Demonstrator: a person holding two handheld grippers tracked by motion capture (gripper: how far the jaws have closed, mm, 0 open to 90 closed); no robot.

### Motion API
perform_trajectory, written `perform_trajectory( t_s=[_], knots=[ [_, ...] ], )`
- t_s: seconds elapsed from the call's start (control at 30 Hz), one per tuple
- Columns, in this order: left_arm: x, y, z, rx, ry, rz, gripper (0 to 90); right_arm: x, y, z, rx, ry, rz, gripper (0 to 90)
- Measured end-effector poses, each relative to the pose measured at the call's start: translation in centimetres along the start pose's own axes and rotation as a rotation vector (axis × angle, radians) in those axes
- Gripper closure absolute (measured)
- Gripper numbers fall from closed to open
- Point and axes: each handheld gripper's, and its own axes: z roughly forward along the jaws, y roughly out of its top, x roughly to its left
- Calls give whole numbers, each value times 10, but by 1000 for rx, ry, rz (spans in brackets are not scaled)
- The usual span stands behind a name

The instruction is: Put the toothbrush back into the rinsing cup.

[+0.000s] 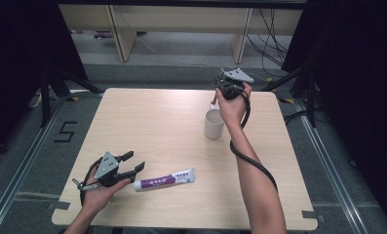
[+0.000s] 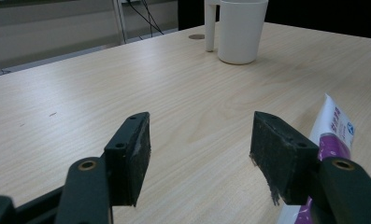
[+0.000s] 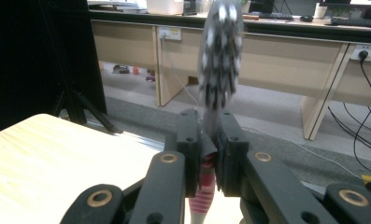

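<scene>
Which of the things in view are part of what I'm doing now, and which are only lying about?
In the job:
- toothbrush, clamped in the right gripper
- white cup, just below that gripper
- toothpaste tube, beside the open left gripper

Lying about:
- desks beyond the table
- cables on the floor
- floor marking "5"

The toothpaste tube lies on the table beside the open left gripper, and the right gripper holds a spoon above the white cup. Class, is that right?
One thing is wrong: it is a toothbrush, not a spoon. The right gripper view shows its bristled head above the shut jaws. The toothpaste tube, open left gripper, right gripper and white cup stand as stated.
</scene>
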Motion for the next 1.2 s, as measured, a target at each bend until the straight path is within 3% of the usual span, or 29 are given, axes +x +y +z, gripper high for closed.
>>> perform_trajectory(
  t_s=[0.27, 0.33, 0.37, 0.47, 0.5, 0.53, 0.63, 0.73, 0.77, 1.03, 1.07, 1.2],
  knots=[
    [1, 0, 0, -1, 3, 2, 379, 0, -4, 4, 17, 2, 1, 821],
    [0, 0, 0, -1, 2, 1, 379, -1, -5, 6, 21, 0, -20, 821],
    [1, 0, 0, -1, 3, 2, 379, 1, -6, 6, 28, -2, -3, 821],
    [1, -1, 1, -15, -4, -11, 379, 0, -7, 8, 27, 0, -19, 821],
    [1, -1, 1, -14, -3, -10, 379, 1, -7, 8, 34, -3, 5, 821],
    [1, -1, 1, -13, -4, -12, 379, 0, -8, 9, 28, -3, -16, 821],
    [1, -1, 0, -4, 2, 4, 378, 1, -9, 9, 41, 0, -3, 820],
    [1, -1, 1, -14, -4, -9, 378, 1, -10, 10, 49, 3, -4, 820],
    [1, -1, 1, -14, -4, -9, 377, -1, -11, 11, 44, -7, -29, 819],
    [1, -1, 0, -3, 1, 0, 376, -1, -18, 15, 72, -5, -23, 817],
    [1, -1, 0, -3, 1, 0, 376, 1, -20, 16, 82, -2, -5, 815],
    [1, -1, 0, -4, 2, 0, 376, 0, -23, 19, 96, 4, -33, 807]
  ],
)
